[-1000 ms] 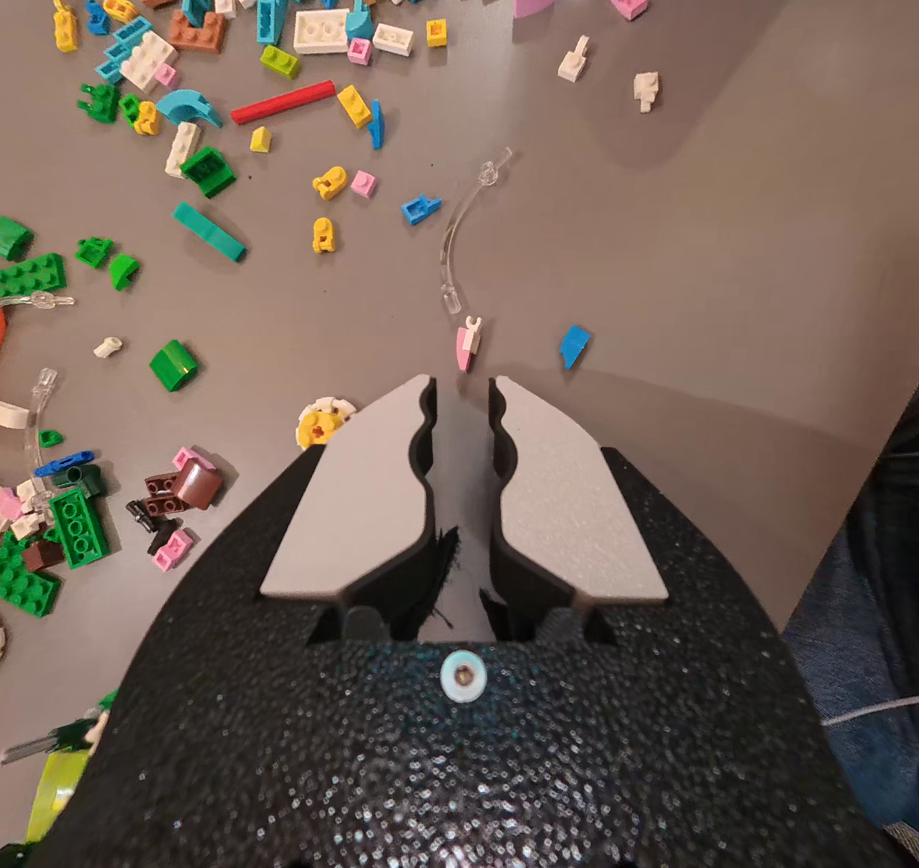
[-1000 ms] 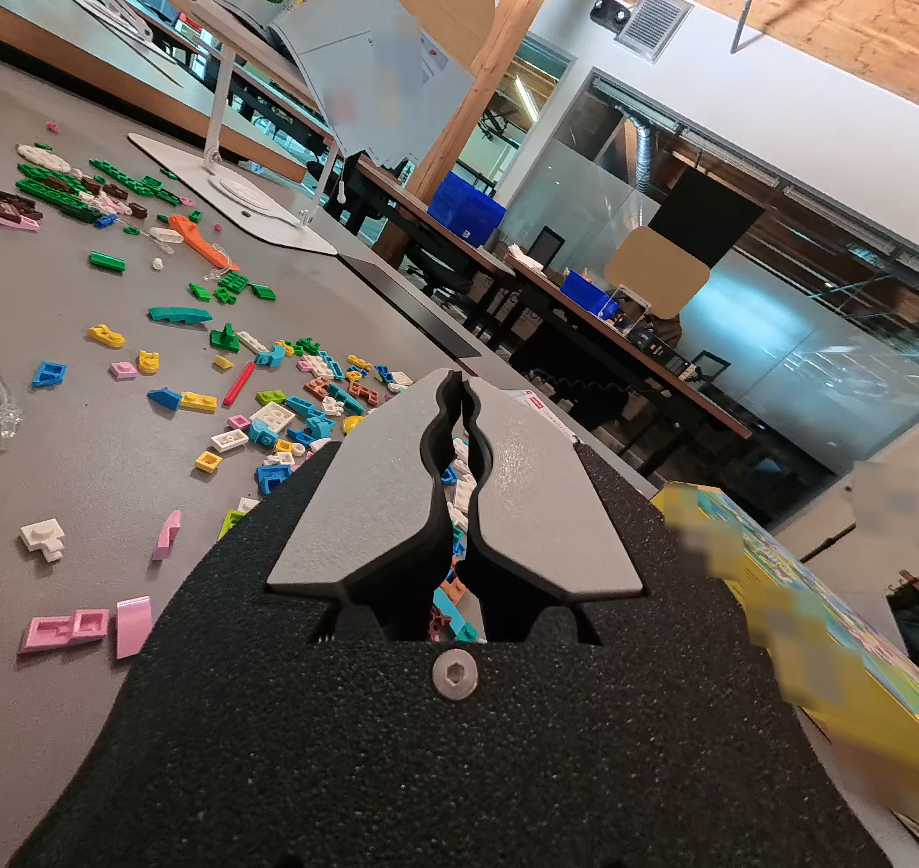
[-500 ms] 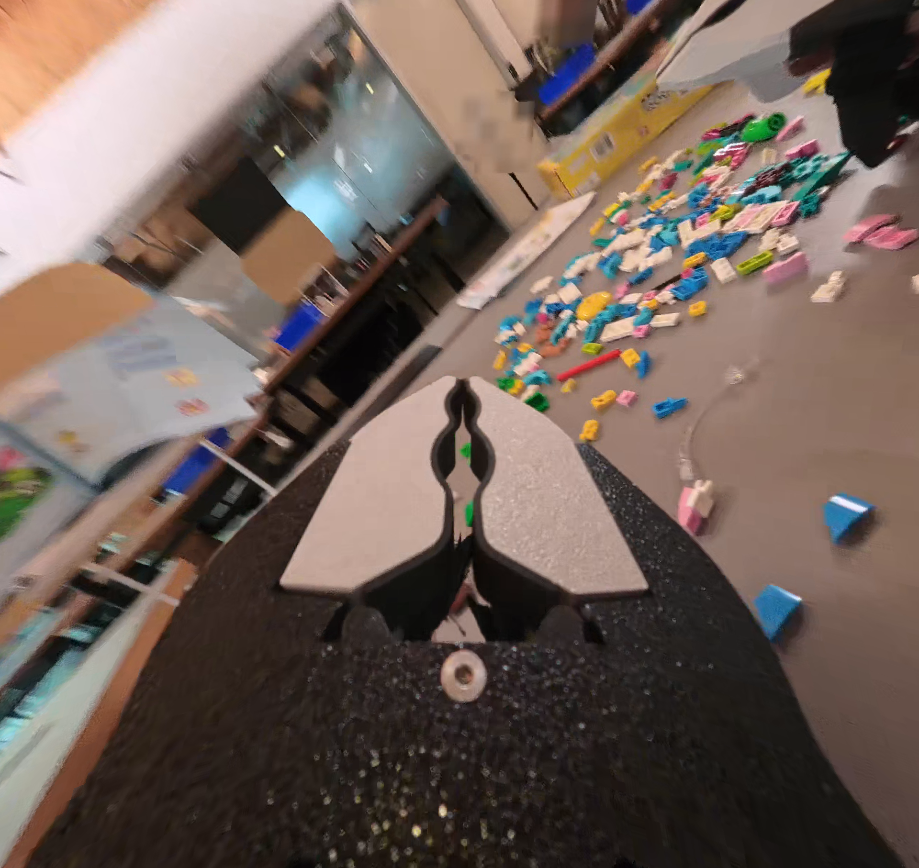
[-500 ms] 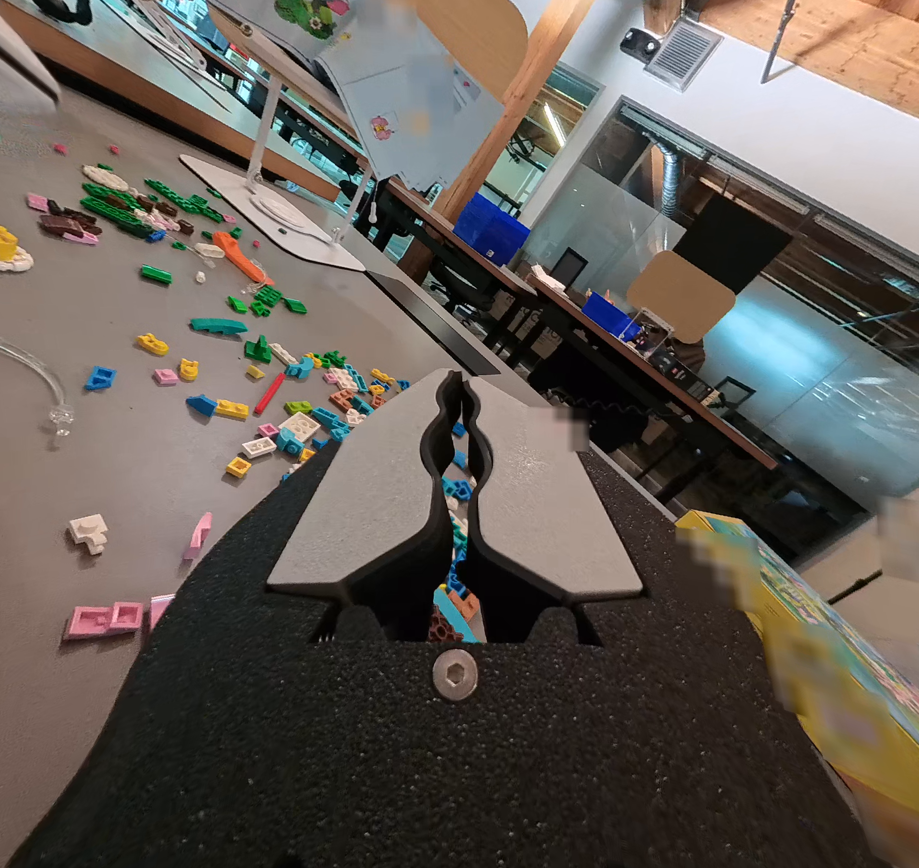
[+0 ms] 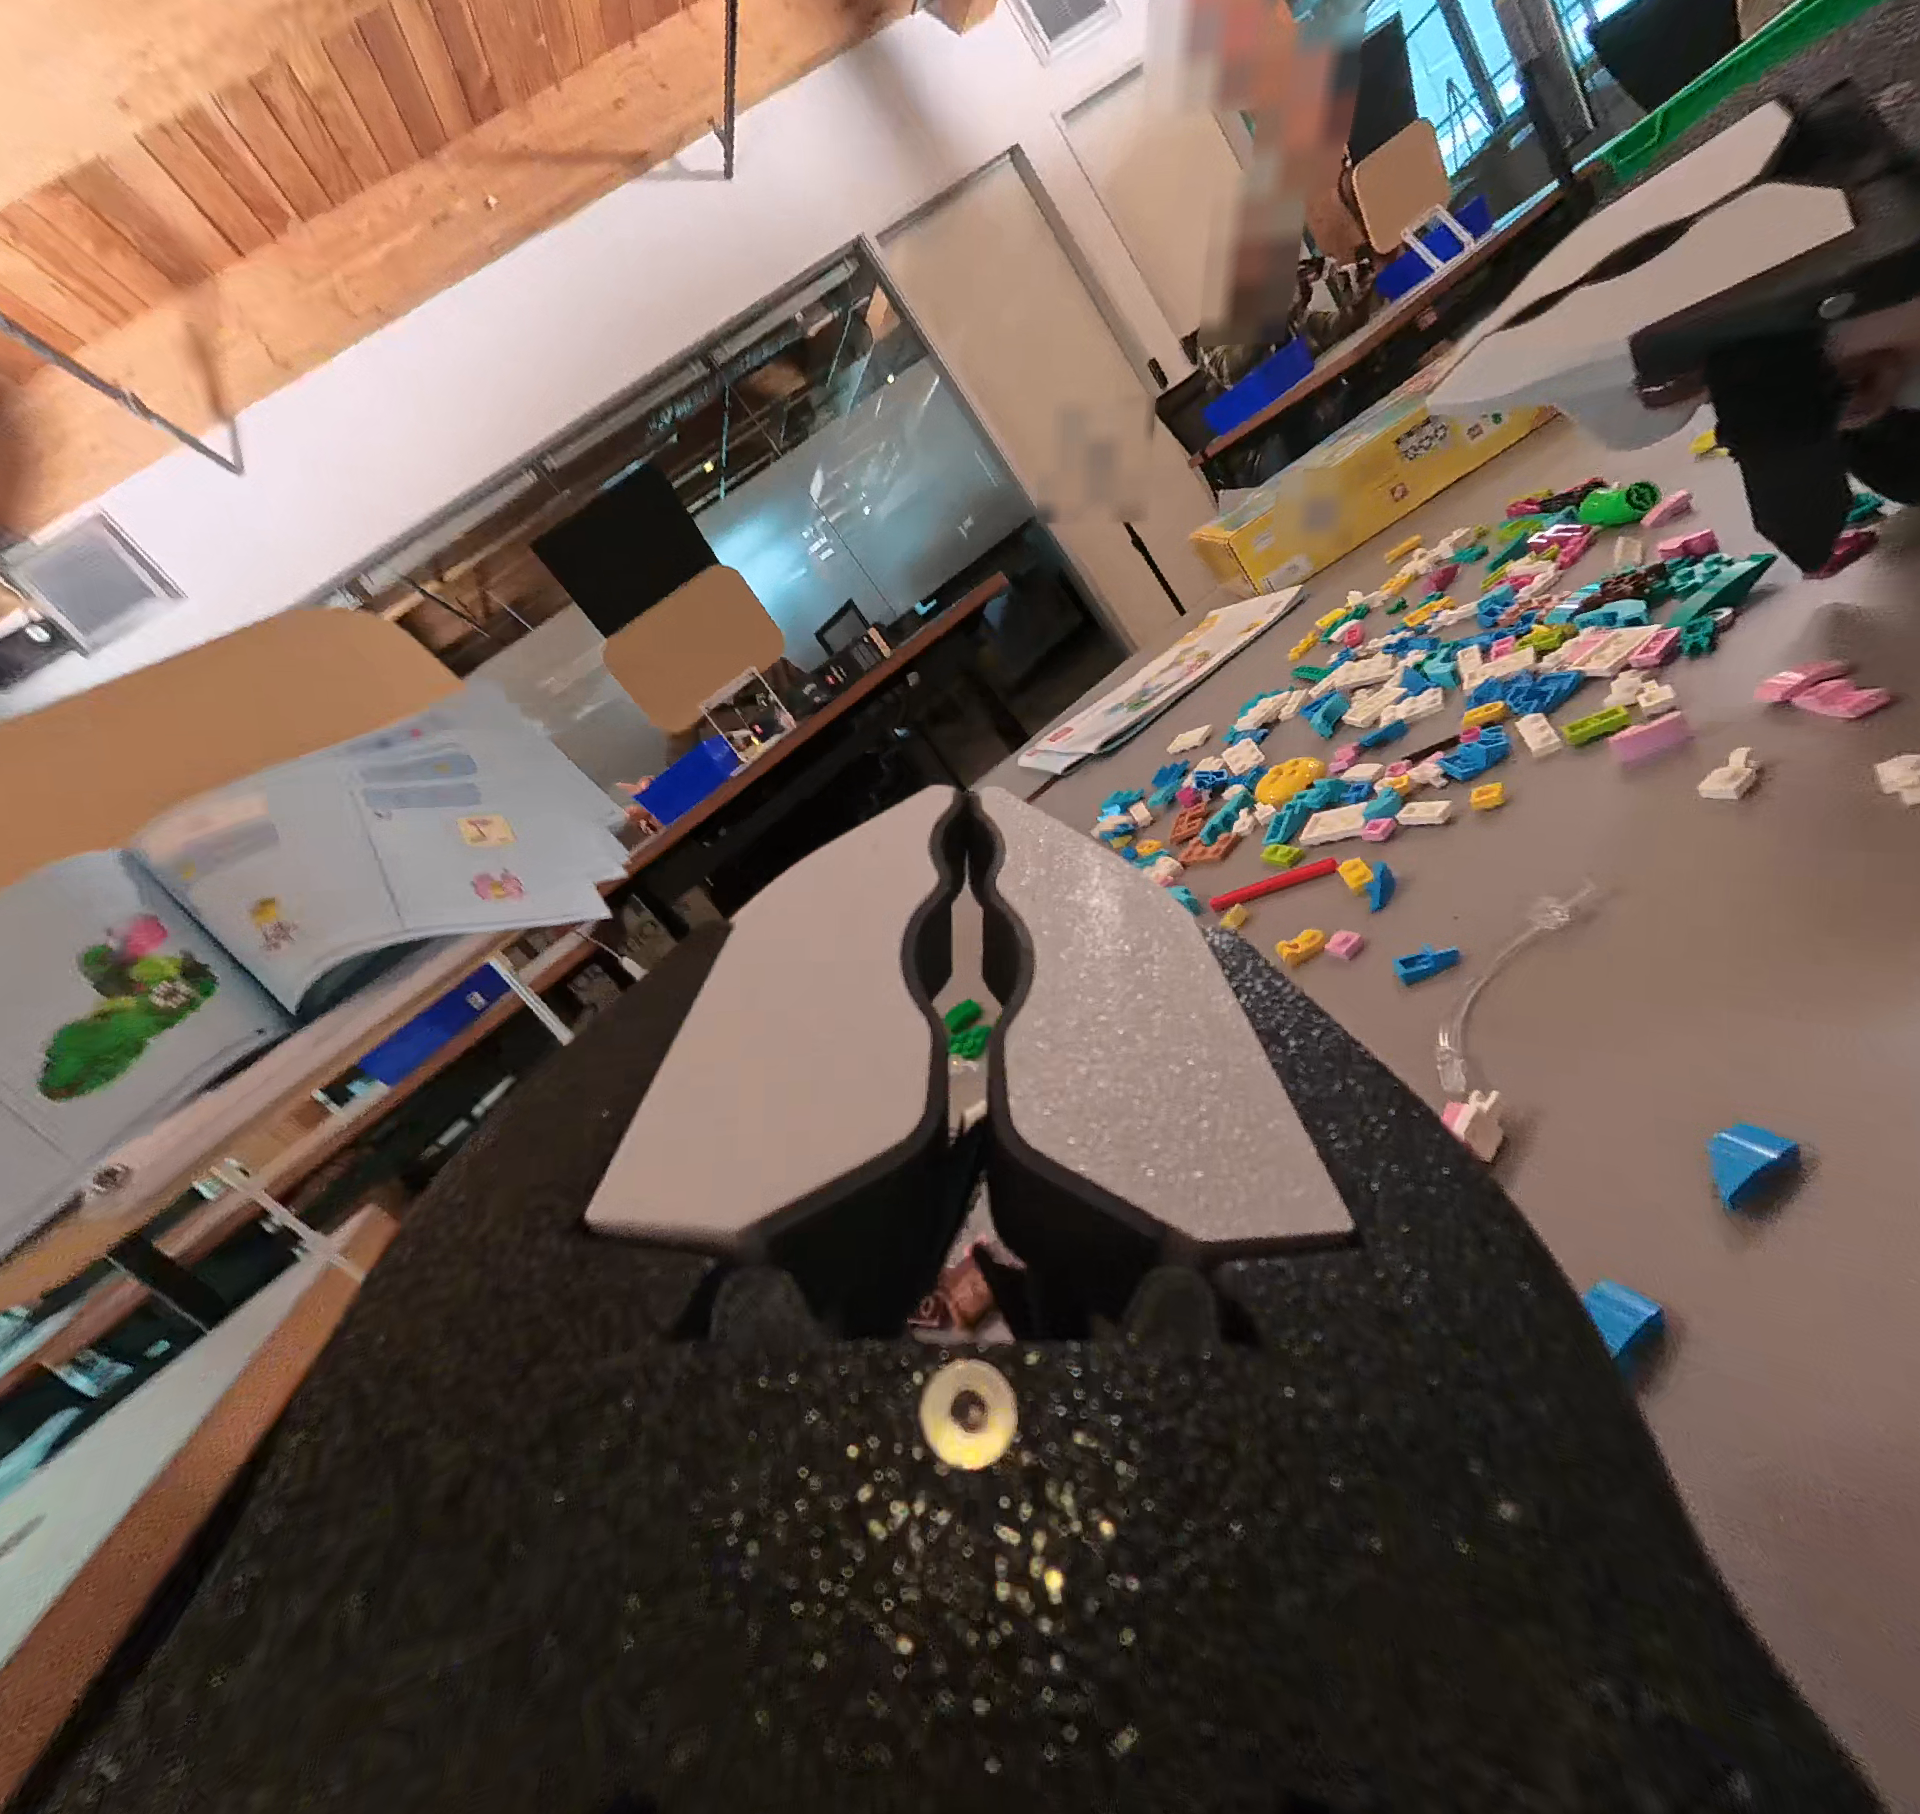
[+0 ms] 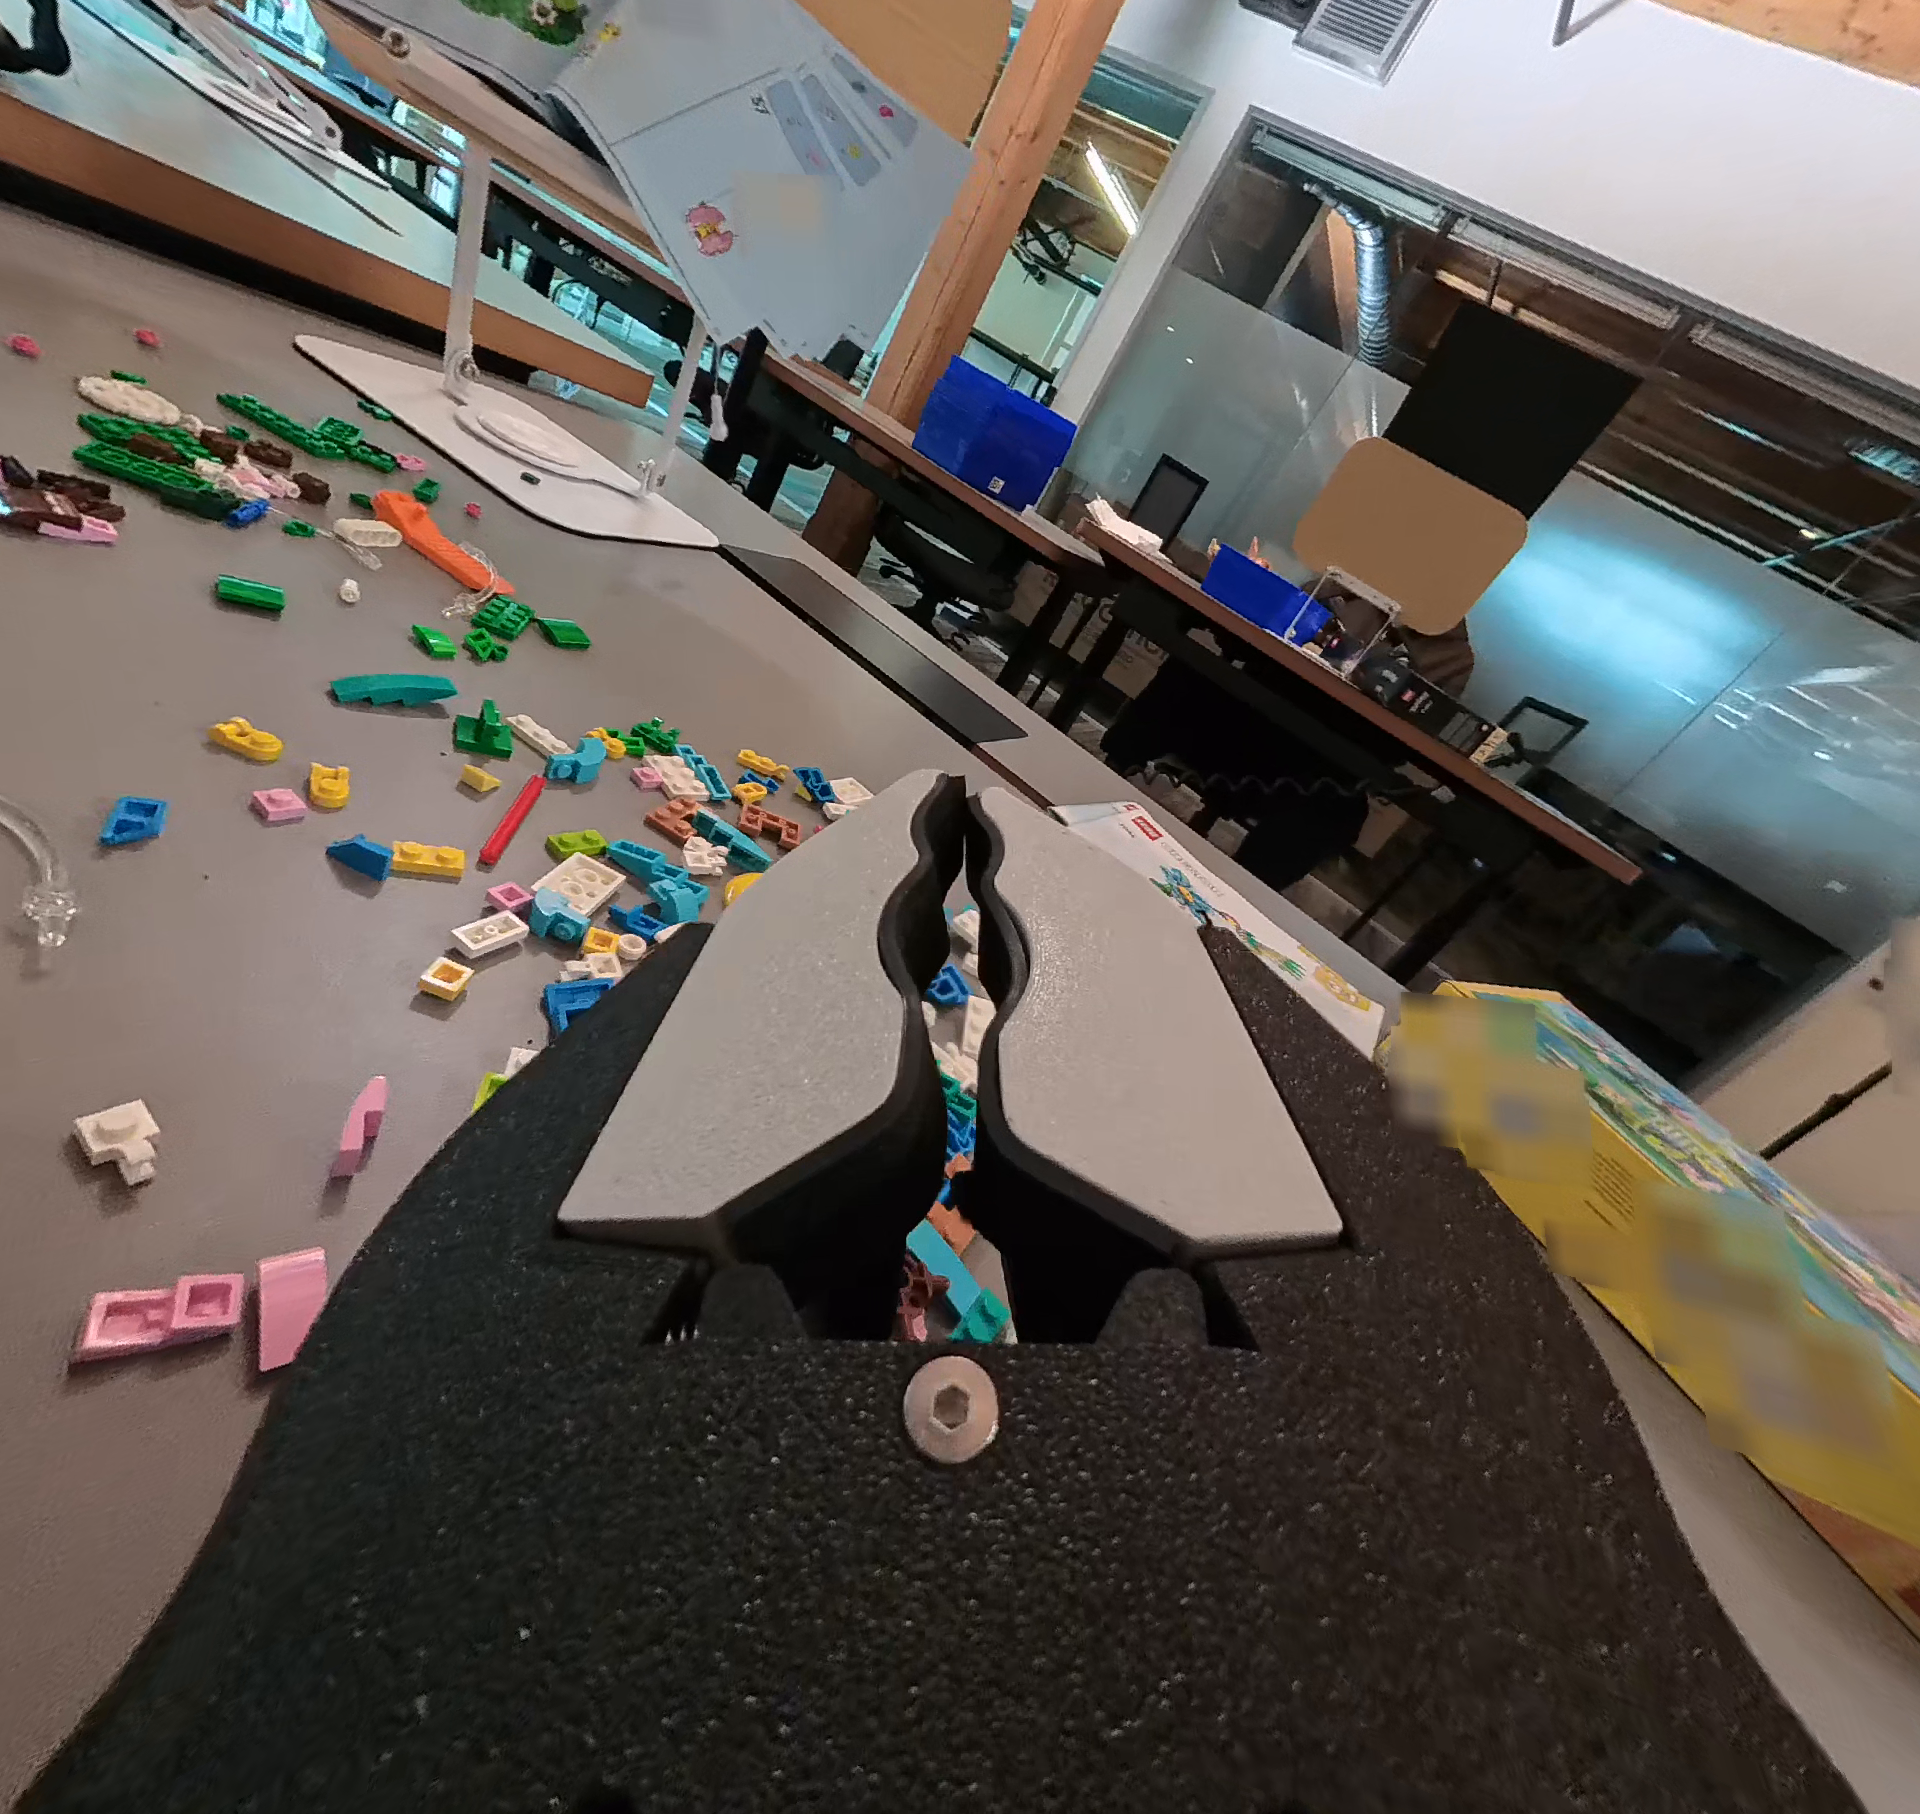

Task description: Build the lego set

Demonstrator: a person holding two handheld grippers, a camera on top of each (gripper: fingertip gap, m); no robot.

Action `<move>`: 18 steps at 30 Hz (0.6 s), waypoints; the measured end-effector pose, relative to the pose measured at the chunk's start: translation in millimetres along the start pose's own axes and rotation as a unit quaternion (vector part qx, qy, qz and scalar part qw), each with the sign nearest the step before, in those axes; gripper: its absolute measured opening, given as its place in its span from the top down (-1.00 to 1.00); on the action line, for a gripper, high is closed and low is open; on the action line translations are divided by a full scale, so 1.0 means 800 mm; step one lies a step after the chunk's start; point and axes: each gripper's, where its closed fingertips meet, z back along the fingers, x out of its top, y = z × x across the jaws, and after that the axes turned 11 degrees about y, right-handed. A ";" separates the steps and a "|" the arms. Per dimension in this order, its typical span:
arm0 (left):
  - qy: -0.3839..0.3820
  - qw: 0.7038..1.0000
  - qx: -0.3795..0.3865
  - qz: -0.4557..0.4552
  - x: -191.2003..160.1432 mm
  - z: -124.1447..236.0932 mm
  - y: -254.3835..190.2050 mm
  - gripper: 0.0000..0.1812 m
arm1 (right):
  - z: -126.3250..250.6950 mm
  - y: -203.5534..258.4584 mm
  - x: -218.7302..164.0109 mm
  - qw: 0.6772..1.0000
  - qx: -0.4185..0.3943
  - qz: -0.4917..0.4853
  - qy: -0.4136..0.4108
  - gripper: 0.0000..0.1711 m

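Loose lego pieces (image 5: 1455, 684) in many colours lie scattered on the grey table (image 5: 1714, 985). My left gripper (image 5: 968, 808) is shut and empty, raised and tilted above the table. Beside it lie a clear curved piece (image 5: 1496, 975), a small pink and white piece (image 5: 1475, 1120) and two blue slopes (image 5: 1751, 1162). My right gripper (image 6: 961, 798) is shut and empty, above the lego pieces (image 6: 623, 860); it also shows in the left wrist view (image 5: 1662, 237) at the top right. Green plates and brown pieces (image 6: 156, 471) lie at the far left.
An open instruction booklet (image 6: 727, 133) hangs on a white stand (image 6: 520, 434) at the table's far edge. A yellow set box (image 6: 1662, 1193) lies on the right, with a flat leaflet (image 5: 1164, 684) near it. An orange piece (image 6: 436, 543) and pink pieces (image 6: 156, 1312) lie apart. Tip to tip, the grippers are about 25 cm apart.
My left gripper has shut from slightly open and swung up from facing the table to looking across the room. My right gripper has shifted only a little.
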 end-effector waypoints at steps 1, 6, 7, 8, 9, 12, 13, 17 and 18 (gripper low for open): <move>0.007 1.000 -0.005 0.009 -0.004 -0.002 0.001 1.00 | 0.000 0.001 0.000 1.000 0.001 0.004 0.001 1.00; 0.013 1.000 -0.013 0.020 -0.008 -0.004 0.000 1.00 | -0.002 0.006 -0.001 1.000 0.004 0.017 0.004 1.00; 0.014 1.000 -0.015 0.018 -0.008 -0.005 -0.001 1.00 | -0.002 0.006 -0.001 1.000 0.005 0.017 0.005 1.00; 0.016 1.000 -0.017 0.016 -0.008 -0.005 -0.002 1.00 | -0.002 0.006 -0.001 1.000 0.006 0.017 0.005 1.00; 0.018 1.000 -0.020 0.016 -0.009 -0.006 -0.004 1.00 | -0.002 0.006 -0.001 1.000 0.006 0.016 0.005 1.00; 0.022 0.999 -0.027 0.019 -0.011 -0.007 -0.005 1.00 | -0.002 0.007 -0.002 1.000 0.008 0.016 0.006 1.00; 0.025 0.999 -0.028 0.021 -0.012 -0.008 -0.006 1.00 | -0.002 0.007 -0.002 1.000 0.008 0.017 0.006 1.00; 0.028 0.999 -0.031 0.030 -0.014 -0.008 -0.005 1.00 | -0.003 0.008 -0.002 1.000 0.010 0.019 0.006 1.00; 0.029 0.999 -0.032 0.031 -0.015 -0.008 -0.005 1.00 | -0.003 0.008 -0.002 1.000 0.011 0.019 0.007 1.00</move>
